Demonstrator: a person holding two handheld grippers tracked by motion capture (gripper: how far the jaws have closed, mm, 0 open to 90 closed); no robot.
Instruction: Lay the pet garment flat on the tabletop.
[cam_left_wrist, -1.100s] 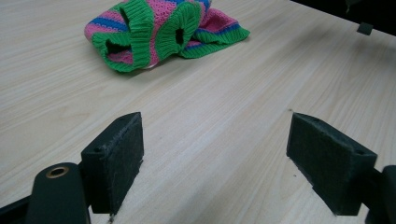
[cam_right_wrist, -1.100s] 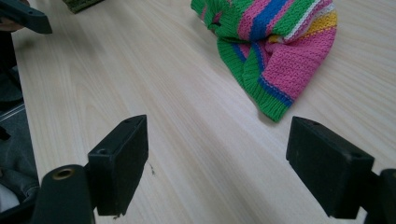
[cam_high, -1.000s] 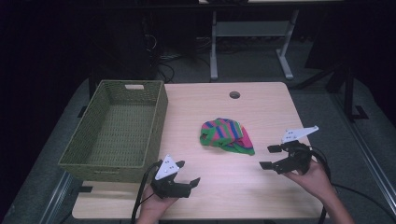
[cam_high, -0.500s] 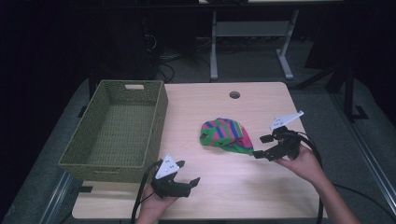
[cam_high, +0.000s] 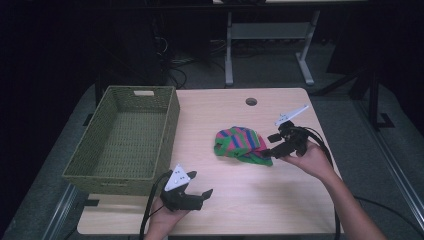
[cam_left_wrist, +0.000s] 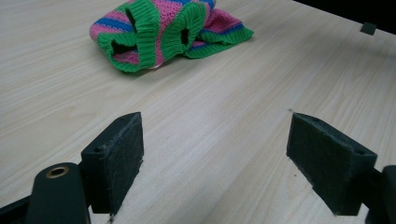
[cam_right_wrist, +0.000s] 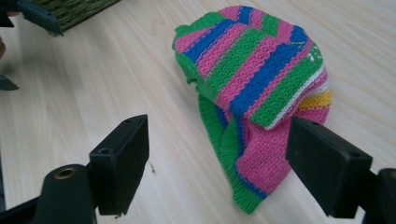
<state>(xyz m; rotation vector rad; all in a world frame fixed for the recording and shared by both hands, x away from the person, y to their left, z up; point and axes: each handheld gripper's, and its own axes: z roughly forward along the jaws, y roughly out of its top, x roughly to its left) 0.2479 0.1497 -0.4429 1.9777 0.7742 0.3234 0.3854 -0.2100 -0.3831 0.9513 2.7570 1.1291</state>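
Note:
A crumpled knitted garment (cam_high: 240, 145) with pink, green and blue stripes lies on the wooden table (cam_high: 280, 195), right of centre. My right gripper (cam_high: 271, 145) is open at its right edge, jaws reaching over the green hem. In the right gripper view the garment (cam_right_wrist: 261, 79) lies just ahead of and partly between the open jaws. Near the table's front edge my left gripper (cam_high: 200, 185) rests open and holds nothing. From the left gripper view the garment (cam_left_wrist: 163, 32) sits farther off, with bare wood between the jaws.
A green woven basket (cam_high: 127, 137) stands empty on the table's left side. A round cable hole (cam_high: 251, 101) sits near the far edge. Desk legs and cables stand on the dark floor beyond the table.
My right gripper has moved left and forward, from the table's right side up to the garment's right edge. The left gripper has stayed in place.

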